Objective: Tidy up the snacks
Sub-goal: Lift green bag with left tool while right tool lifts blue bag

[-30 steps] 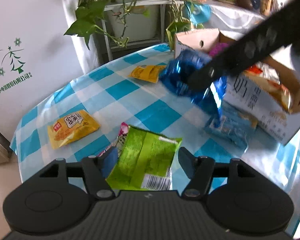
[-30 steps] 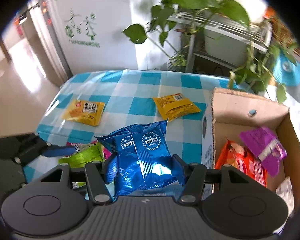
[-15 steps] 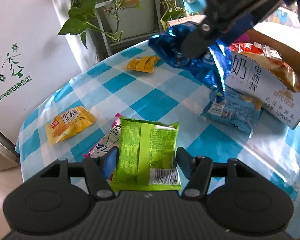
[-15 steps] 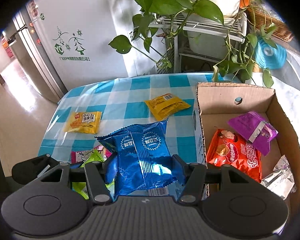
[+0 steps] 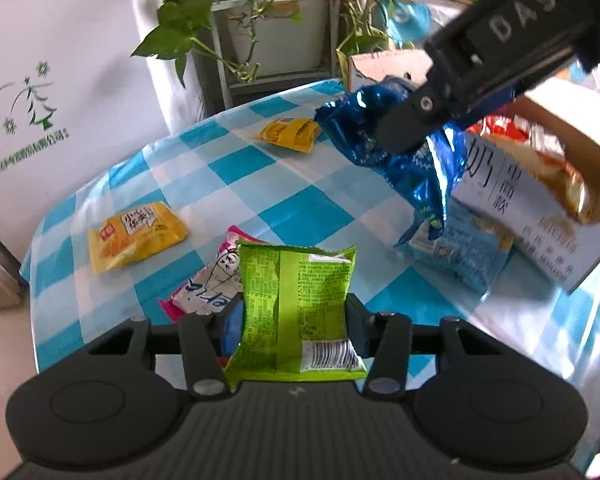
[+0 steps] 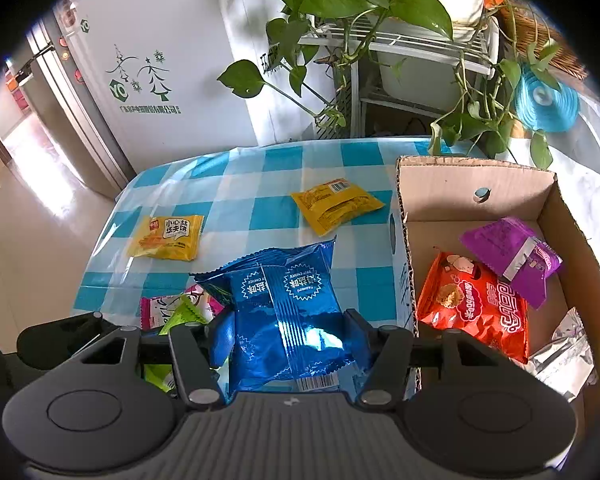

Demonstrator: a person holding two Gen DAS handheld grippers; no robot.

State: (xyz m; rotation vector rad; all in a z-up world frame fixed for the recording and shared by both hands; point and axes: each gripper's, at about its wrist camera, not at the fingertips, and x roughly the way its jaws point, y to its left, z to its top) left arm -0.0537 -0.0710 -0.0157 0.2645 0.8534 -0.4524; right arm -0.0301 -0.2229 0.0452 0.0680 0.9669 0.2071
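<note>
A green snack packet [image 5: 296, 288] stands between the pads of my left gripper [image 5: 294, 316], which is shut on it just above the checked tablecloth [image 5: 300, 208]. My right gripper [image 6: 290, 332] is shut on a blue foil packet [image 6: 288, 312], held in the air beside the left wall of the open cardboard box [image 6: 476, 176]. In the left wrist view the blue packet [image 5: 424, 184] hangs from that gripper in front of the box [image 5: 512, 196]. An orange packet [image 6: 472, 308], a purple packet [image 6: 512, 256] and a silver one [image 6: 564, 356] lie in the box.
On the cloth lie two yellow packets [image 5: 136, 236] [image 5: 290, 134], a pink-and-white packet [image 5: 208, 288] under the green one, and a light blue packet [image 5: 460, 248] against the box. Potted vines on a metal rack [image 6: 380, 48] stand behind the table.
The left jaws have closed onto the green packet, which now stands gripped between the pads. The right gripper has carried the blue packet up and nearer the box.
</note>
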